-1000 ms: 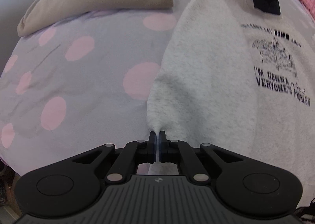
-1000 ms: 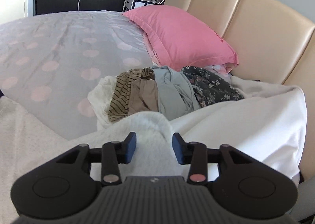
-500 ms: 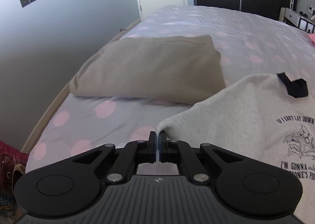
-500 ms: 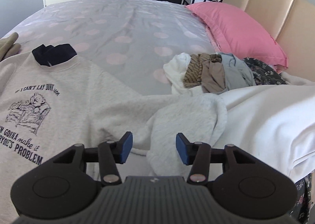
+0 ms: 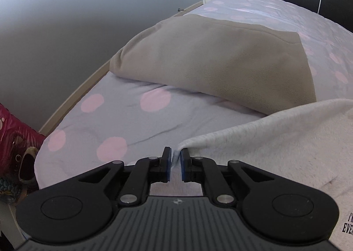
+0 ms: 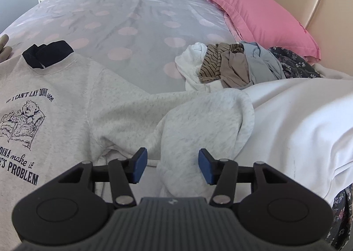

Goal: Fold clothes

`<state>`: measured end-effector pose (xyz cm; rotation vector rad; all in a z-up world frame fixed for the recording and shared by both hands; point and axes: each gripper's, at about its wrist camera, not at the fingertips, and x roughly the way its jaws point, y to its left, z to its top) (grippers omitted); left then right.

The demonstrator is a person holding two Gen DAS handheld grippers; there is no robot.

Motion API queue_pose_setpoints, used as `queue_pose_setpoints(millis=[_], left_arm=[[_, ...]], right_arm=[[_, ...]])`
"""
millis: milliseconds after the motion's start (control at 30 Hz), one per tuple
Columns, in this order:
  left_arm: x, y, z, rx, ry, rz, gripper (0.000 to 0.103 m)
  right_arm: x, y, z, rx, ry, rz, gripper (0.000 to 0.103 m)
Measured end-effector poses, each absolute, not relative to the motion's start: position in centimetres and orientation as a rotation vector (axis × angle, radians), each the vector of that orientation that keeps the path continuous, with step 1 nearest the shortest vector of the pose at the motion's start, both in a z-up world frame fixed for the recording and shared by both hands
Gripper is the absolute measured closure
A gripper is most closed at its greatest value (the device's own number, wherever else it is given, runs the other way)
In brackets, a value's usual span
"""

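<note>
Broadly, the dotted bed cover (image 6: 136, 30) carries the grey sweatshirt (image 6: 72, 107) spread print-up, its right sleeve (image 6: 205, 118) bunched against a white blanket (image 6: 297, 123). The right gripper (image 6: 171, 166) hangs released over that sleeve, jaws having just widened, gripping nothing. The left gripper (image 5: 175, 166) has just begun parting, the sweatshirt's edge (image 5: 183, 147) between its pads; likely the corner slips free early and the fold lies crooked.
</note>
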<state>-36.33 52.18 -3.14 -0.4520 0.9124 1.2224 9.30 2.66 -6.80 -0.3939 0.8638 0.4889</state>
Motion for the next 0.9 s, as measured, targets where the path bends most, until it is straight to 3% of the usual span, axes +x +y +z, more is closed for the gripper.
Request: queue_pose_setpoints(millis=[167,467,900], left_arm=[[-34.8,49.5,-1.6,-0.310,0.849,1.204,0.089],[-32.0,42.5,-0.3,-0.280,0.807,0.886,0.089],[-31.7,32.0,-6.7,-0.352,1.066,0.530,0.079]], right_arm=[[8.6,2.9,-6.8,-0.418,0.847,0.524,0.048],[6.9,2.3,-6.6,-0.388,0.862,0.636,0.048],[-0.7,2.8,-11.8,-0.356,1.147,0.810,0.048]])
